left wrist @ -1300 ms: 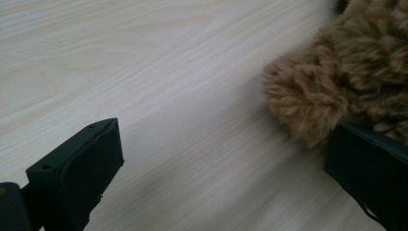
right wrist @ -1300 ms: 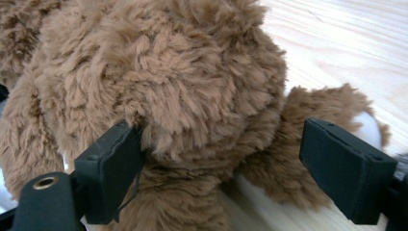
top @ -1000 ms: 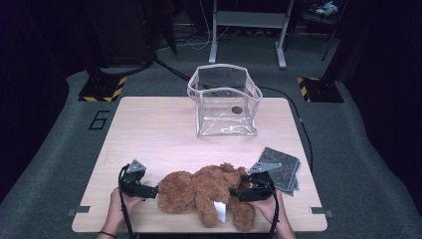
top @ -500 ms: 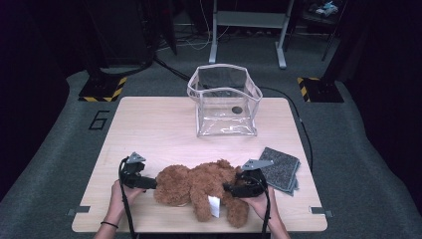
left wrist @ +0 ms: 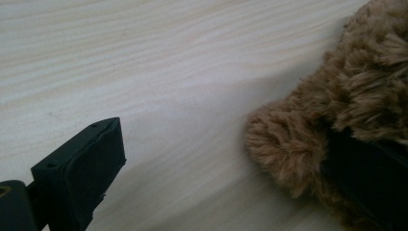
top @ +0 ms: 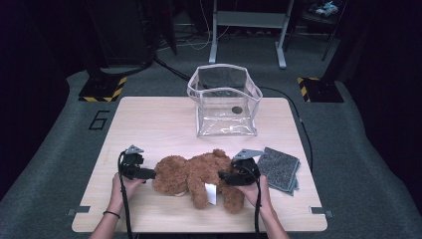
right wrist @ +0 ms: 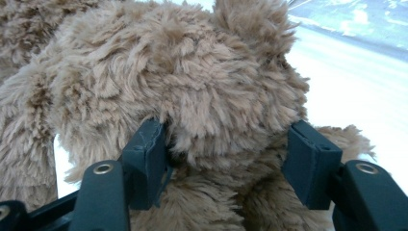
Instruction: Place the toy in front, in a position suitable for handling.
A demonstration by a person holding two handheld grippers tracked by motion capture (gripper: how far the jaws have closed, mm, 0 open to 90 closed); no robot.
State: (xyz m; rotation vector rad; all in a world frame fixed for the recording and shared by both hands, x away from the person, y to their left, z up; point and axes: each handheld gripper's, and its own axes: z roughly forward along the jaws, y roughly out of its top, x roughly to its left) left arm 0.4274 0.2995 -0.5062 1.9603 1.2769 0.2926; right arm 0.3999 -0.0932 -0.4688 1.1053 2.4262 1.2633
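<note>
So we've got the brown teddy bear (top: 196,175) lying flat near the front edge of the wooden table (top: 159,124), between our two hands. Our right gripper (top: 225,176) has been closing its jaws and the bear's fur now sits between them; in the right gripper view both pads (right wrist: 144,161) are pressed into the plush (right wrist: 202,96). Our left gripper (top: 148,174) is at the bear's other end, jaws spread wide: one of them stands over bare wood, the other is tucked against the fur (left wrist: 337,110), so nothing's pinched there.

Room-wise: the clear bag (top: 225,102) stands open-topped toward the back edge, well apart from the bear, with a wide strip of bare wood between. A grey mat (top: 279,168) lies just beside our right hand, near the right edge
</note>
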